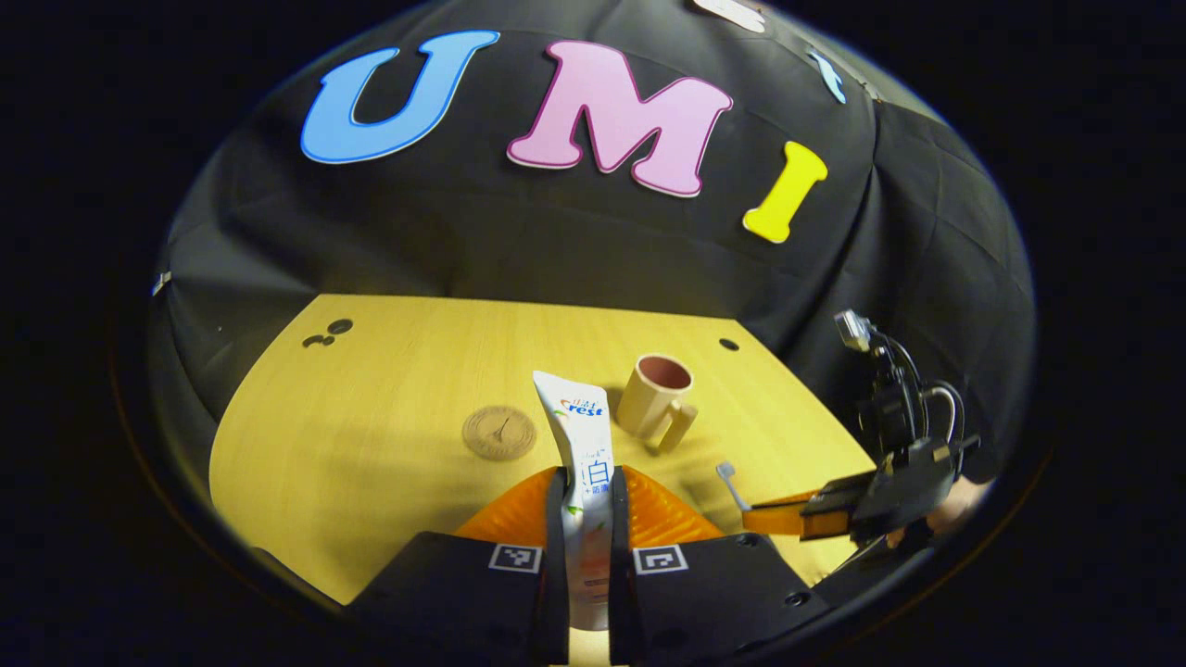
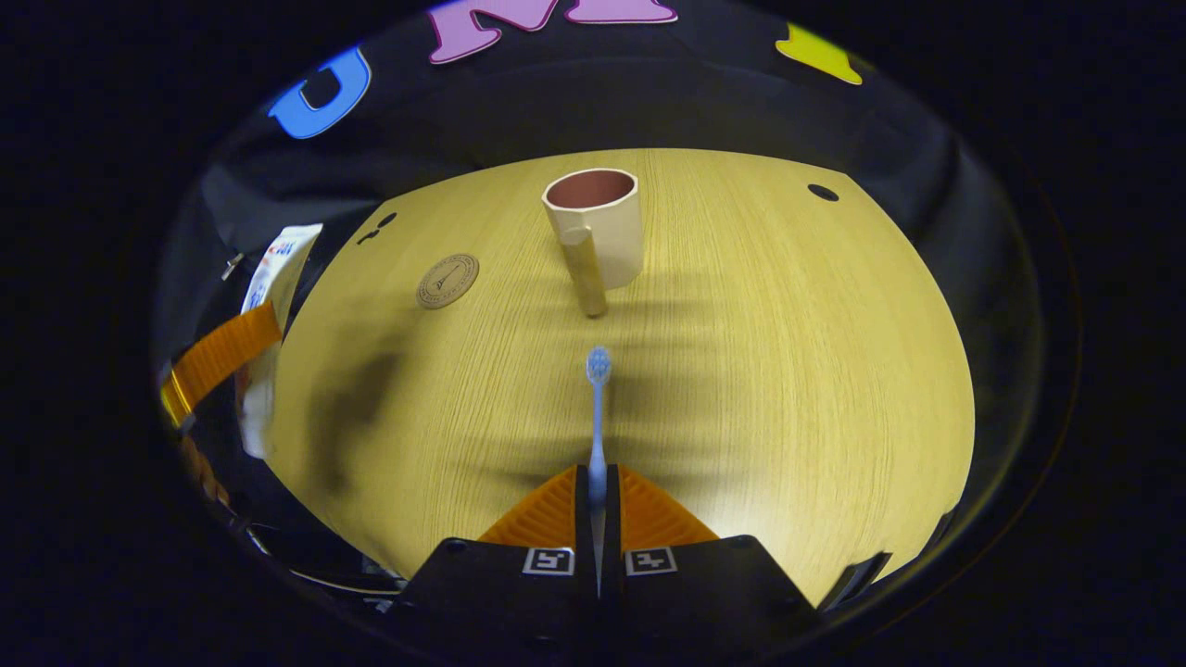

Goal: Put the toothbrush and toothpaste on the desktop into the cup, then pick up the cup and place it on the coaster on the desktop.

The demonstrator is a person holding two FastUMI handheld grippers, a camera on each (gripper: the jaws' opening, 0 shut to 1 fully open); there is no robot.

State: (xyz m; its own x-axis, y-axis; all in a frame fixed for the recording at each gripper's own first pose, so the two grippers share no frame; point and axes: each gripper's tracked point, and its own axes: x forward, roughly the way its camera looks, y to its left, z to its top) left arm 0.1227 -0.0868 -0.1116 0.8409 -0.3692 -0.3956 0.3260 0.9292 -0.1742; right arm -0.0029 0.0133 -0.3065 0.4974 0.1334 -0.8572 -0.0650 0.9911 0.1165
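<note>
Right gripper view: both items held, beige plastic cup (image 2: 598,222) dead ahead.
Right gripper (image 2: 598,505) pinches blue toothbrush (image 2: 598,417), axis pointing cupward; left gripper (image 1: 586,505) clamps white toothpaste tube (image 1: 582,445), cup ahead-right.

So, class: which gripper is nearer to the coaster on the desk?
Left, though not by much. The left gripper, shut on the toothpaste, is just short of the coaster. The right gripper, shut on the toothbrush, is beyond the cup.

Left gripper (image 1: 587,491) jaws clamped on toothpaste (image 1: 584,463) — right gripper (image 2: 598,486) clamped on toothbrush (image 2: 598,408).
</note>
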